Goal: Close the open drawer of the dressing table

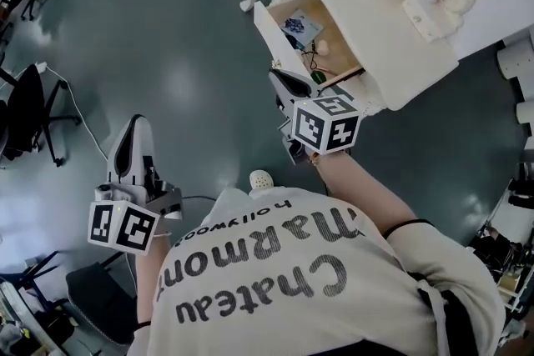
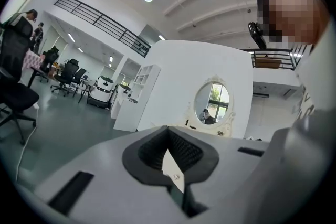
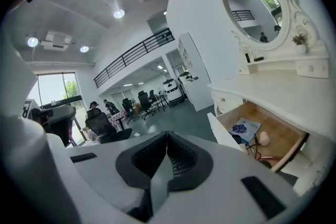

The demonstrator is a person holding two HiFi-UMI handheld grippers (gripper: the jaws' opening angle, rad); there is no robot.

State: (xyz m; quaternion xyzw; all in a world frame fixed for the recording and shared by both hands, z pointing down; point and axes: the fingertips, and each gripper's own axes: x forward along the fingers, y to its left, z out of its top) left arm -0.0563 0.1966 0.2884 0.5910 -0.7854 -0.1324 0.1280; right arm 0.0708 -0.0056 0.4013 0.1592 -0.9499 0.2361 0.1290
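The cream dressing table [image 1: 392, 21] stands at the upper right of the head view, its drawer [image 1: 321, 42] pulled out toward me. Inside lie a blue-patterned card [image 1: 300, 27] and dark cables [image 1: 310, 58]. My right gripper [image 1: 280, 79] is shut and empty, its tips just short of the drawer's near front corner. The right gripper view shows the open drawer [image 3: 265, 139] and its white front panel [image 3: 222, 131] to the right of that gripper [image 3: 167, 134]. My left gripper [image 1: 136, 122] is shut, empty, far left over the floor. Past the left gripper [image 2: 168, 129] stands the oval mirror [image 2: 211, 103].
The grey floor [image 1: 167, 54] spreads left of the table. Black office chairs [image 1: 25, 108] and a floor cable [image 1: 79, 117] are at the far left. White cylinders [image 1: 519, 58] stand at the right edge, and a white shoe [image 1: 261, 178] shows by my body.
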